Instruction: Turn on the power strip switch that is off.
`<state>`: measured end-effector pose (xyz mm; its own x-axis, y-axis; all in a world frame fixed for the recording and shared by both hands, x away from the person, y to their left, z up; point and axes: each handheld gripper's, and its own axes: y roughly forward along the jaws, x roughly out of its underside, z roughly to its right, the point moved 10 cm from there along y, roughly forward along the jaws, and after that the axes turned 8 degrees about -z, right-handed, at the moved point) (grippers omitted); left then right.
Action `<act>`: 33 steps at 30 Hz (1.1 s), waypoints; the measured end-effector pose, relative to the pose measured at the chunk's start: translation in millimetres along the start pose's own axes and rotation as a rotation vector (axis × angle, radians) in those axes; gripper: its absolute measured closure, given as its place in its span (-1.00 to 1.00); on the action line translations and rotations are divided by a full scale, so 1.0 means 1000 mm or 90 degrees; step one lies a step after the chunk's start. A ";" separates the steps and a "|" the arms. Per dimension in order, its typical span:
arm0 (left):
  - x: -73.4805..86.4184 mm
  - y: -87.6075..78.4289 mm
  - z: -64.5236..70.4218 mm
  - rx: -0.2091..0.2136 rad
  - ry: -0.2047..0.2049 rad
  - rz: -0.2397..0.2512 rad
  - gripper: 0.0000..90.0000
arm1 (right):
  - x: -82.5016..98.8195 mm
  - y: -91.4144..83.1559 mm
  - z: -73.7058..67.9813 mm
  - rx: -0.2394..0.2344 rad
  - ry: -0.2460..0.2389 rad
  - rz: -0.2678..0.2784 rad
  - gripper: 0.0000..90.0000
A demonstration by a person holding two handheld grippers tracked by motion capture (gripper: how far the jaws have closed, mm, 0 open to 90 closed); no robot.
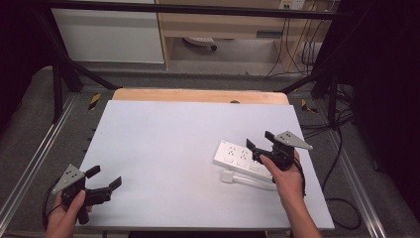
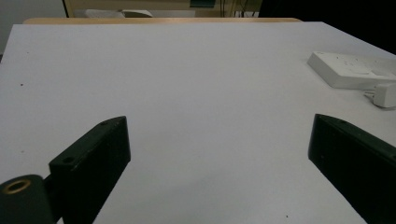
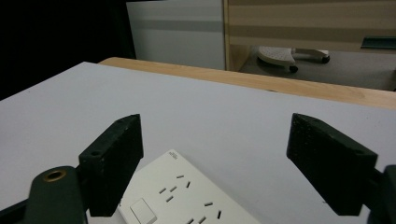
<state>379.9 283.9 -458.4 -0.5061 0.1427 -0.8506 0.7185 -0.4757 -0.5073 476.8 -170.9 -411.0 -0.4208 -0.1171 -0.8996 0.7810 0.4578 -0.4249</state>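
Between the parted jaws of the right gripper, nothing is clamped; the white rectangular plastic power strip lies just below them, at four o'clock on the white table. The left gripper, at seven o'clock, is held open over bare surface.

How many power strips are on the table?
1: a white power strip lies on the table's right side, under the right claw, with a white plug beside it.

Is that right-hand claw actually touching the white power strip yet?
Apart. In the right gripper view the right gripper has its jaws spread wide, hovering over the power strip, with table showing between them and neither pad on it.
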 end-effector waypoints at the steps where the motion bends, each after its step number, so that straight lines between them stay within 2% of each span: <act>1: 0.000 0.000 0.000 0.000 0.000 0.000 -0.87 | 0.000 0.001 0.000 0.002 -0.003 0.001 -0.44; 8: 0.000 0.000 0.000 0.000 0.001 0.000 -0.87 | 0.000 0.010 -0.006 0.010 -0.008 0.005 -0.09; 14: 0.000 0.000 -0.001 -0.001 0.001 0.001 -0.87 | 0.004 0.019 -0.017 0.001 -0.023 0.001 0.16; 23: 0.000 -0.001 0.000 0.000 0.002 0.001 -0.87 | 0.008 0.027 -0.029 -0.009 -0.039 -0.008 0.31; 33: 0.000 -0.001 0.000 0.001 0.001 0.002 -0.87 | 0.013 0.037 -0.040 -0.019 -0.052 -0.012 0.56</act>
<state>379.4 284.3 -457.8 -0.5030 0.1434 -0.8523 0.7192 -0.4773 -0.5049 482.3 -120.5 -434.2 -0.3946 -0.1967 -0.8976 0.7592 0.4805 -0.4390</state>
